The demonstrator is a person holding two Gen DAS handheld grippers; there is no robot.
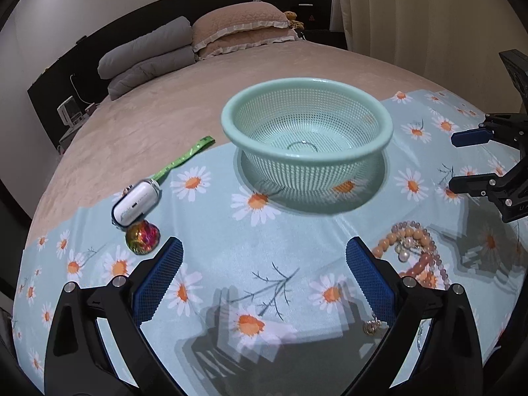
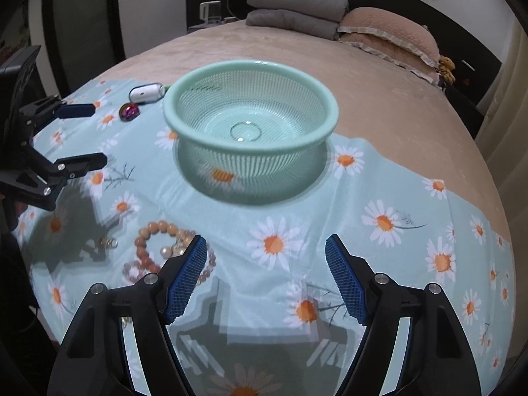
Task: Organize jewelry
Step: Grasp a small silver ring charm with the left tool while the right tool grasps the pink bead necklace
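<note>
A mint-green perforated basket stands empty on a daisy-print cloth. A heap of bead bracelets lies on the cloth, just right of my left gripper and left of my right gripper. A small gold piece lies apart from the heap. My left gripper is open and empty above the cloth; it also shows in the right wrist view. My right gripper is open and empty; it also shows in the left wrist view.
A white case on a green strap and a shiny multicoloured ball lie at the cloth's left edge. The cloth covers part of a beige bed with pillows at the far end.
</note>
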